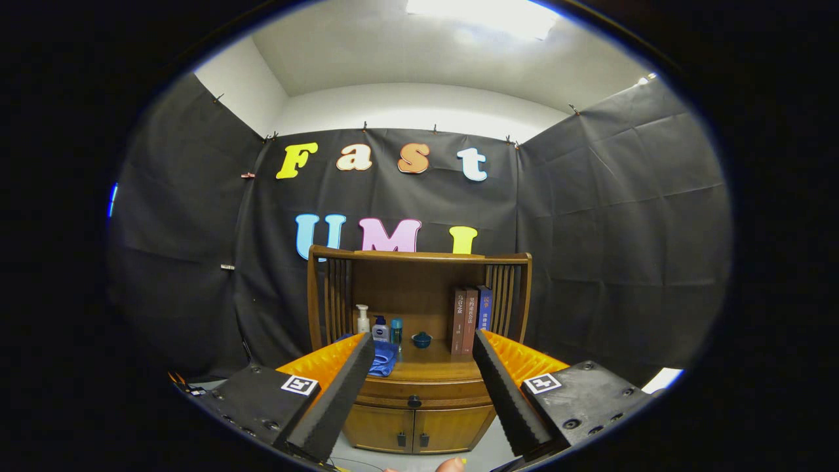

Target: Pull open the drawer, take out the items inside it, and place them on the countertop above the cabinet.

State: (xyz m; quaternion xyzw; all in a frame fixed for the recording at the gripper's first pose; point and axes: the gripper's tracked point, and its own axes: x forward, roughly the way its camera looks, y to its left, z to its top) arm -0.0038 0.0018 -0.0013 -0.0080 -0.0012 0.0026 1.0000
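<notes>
Gripper [423,347] held level, facing the cabinet [419,419] head-on from well back; fingers spread wide with nothing between them. Judged: an approach pose, lined up so the drawer knob sits between the fingers.

Left to right on the countertop [432,367]:
- Left finger [334,400] partly covers a blue cloth [385,359], soft and crumpled, lying at the front left of the top.
- Behind the cloth, near the slatted left side panel [331,295]: a white pump bottle [362,319], a small squat bottle with a blue cap [380,328], and a slim teal bottle [396,331]. All upright, close together.
- Centre: a small round dark-blue pot [421,339], standing apart from the bottles.
- Right: books [470,319], two brownish and one blue, upright, leaning against the right slatted panel, which likely keeps them from tipping.

Cabinet is glossy brown wood with a curved back rail. Below the top runs the drawer [426,393], front rounded and ribbed, one small dark knob [414,400] at its middle. Drawer is shut; contents hidden. Beneath it, two doors with small dark handles.

Task not yet begun. Bare countertop between pot and front edge looks the likeliest landing spot for the items.

A fingertip [451,465] of the person holding the tool shows below the fingers.
</notes>
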